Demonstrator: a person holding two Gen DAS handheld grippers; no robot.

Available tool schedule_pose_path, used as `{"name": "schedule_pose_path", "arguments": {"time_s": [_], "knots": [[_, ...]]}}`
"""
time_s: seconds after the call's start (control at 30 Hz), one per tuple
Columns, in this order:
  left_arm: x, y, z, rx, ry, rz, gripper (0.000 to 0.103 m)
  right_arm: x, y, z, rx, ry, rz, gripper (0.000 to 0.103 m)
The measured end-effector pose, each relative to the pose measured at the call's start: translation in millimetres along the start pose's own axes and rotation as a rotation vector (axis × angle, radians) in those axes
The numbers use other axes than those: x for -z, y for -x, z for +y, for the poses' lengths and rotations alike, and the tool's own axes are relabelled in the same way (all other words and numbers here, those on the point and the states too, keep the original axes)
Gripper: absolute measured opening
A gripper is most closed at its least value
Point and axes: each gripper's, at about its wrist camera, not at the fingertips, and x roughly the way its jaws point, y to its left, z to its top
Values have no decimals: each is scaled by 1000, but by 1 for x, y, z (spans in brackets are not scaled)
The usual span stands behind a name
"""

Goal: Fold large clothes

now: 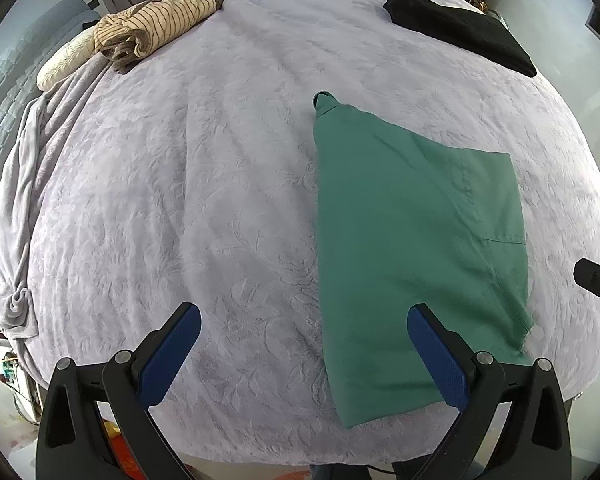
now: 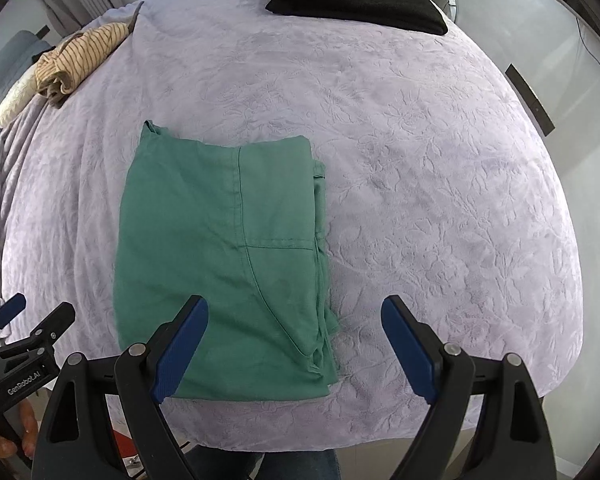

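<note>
A green garment (image 1: 412,248) lies folded into a narrow slab on the lilac bed cover (image 1: 220,200), near the bed's front edge. It also shows in the right wrist view (image 2: 220,264). My left gripper (image 1: 304,344) is open and empty, above the bed's front edge, with its right finger over the garment's near left part. My right gripper (image 2: 294,340) is open and empty, above the garment's near right corner. The left gripper shows at the lower left of the right wrist view (image 2: 28,332).
A folded black garment (image 1: 460,28) lies at the far right of the bed, also in the right wrist view (image 2: 356,0). A bundled striped beige garment (image 1: 156,24) and a cream pillow (image 1: 64,64) lie at the far left. A grey blanket (image 1: 16,208) hangs off the left side.
</note>
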Motion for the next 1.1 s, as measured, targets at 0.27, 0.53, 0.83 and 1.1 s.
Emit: {"name": "schedule_pose_path", "arguments": {"time_s": [0.27,0.53,0.83,1.1], "knots": [[0,1,-1,2,-1,0,103,1,1,0,1,0,3,90],[1,2,-3,0,-1,0,103,0,1,0,-1,1,5,90],[0,4,-2,-6,-11,-2,103,1,1,0,2,5,9,90],[0,4,0,-10,-16,0,103,1,0,-1,2,11,14,90]]}}
